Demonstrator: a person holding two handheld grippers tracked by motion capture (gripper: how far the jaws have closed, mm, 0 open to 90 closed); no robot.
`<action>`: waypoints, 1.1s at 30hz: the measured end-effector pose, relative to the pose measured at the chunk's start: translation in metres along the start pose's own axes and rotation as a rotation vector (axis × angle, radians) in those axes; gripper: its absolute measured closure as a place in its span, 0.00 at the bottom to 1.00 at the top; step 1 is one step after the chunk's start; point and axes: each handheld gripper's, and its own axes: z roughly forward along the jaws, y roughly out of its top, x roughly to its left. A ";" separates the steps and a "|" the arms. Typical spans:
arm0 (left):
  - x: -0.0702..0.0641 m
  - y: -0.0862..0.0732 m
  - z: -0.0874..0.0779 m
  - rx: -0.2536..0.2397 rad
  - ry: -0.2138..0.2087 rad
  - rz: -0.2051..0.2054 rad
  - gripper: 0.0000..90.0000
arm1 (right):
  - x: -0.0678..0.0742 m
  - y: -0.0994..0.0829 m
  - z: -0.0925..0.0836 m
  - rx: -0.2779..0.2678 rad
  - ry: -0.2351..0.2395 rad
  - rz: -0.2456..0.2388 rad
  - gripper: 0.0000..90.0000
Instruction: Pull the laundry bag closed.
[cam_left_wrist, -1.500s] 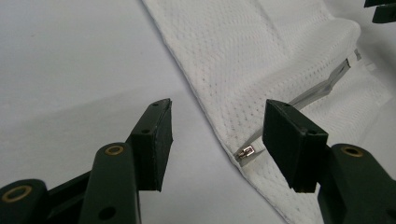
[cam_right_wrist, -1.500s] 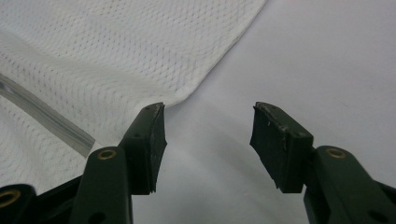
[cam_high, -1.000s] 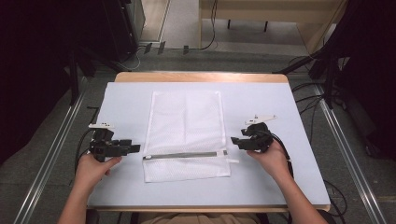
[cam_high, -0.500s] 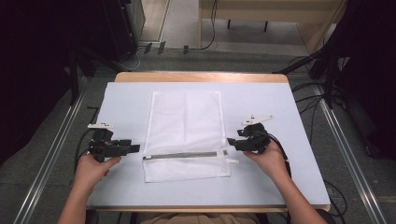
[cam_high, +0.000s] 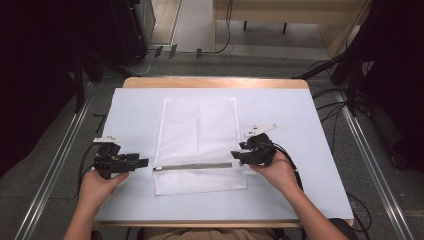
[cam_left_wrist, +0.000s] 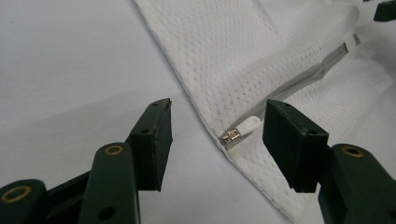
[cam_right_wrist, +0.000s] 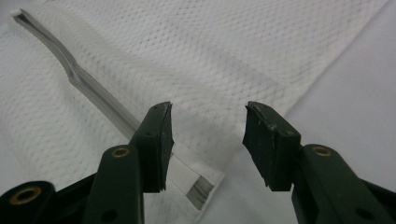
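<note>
White mesh zippered laundry bag (cam_high: 199, 145) lying flat on worktop (cam_high: 300, 120); 2 hand-held grippers, left (cam_left_wrist: 215, 135) and right (cam_right_wrist: 208, 128), both released, flanking grey zipper (cam_high: 195, 167) ends, likely preparing opposing grips.

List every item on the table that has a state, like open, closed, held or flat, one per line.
Mesh zipper bag: lying flat on the table, not held.
Zipper: closed along its length, as far as I can tell.
Zipper pull: at the bag's left end, lying free between the left jaws.
Left gripper: open, beside the bag's left edge.
Right gripper: open, over the zipper's right end.
</note>
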 end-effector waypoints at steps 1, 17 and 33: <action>0.000 0.000 0.000 0.000 0.000 0.000 0.48 | 0.002 0.001 0.001 0.000 0.006 0.004 0.59; 0.005 -0.002 0.004 0.035 -0.031 -0.042 0.48 | 0.023 0.010 0.015 0.002 0.057 -0.043 0.61; 0.007 -0.002 -0.003 0.001 -0.030 -0.039 0.46 | 0.048 0.026 0.032 0.022 0.131 -0.074 0.63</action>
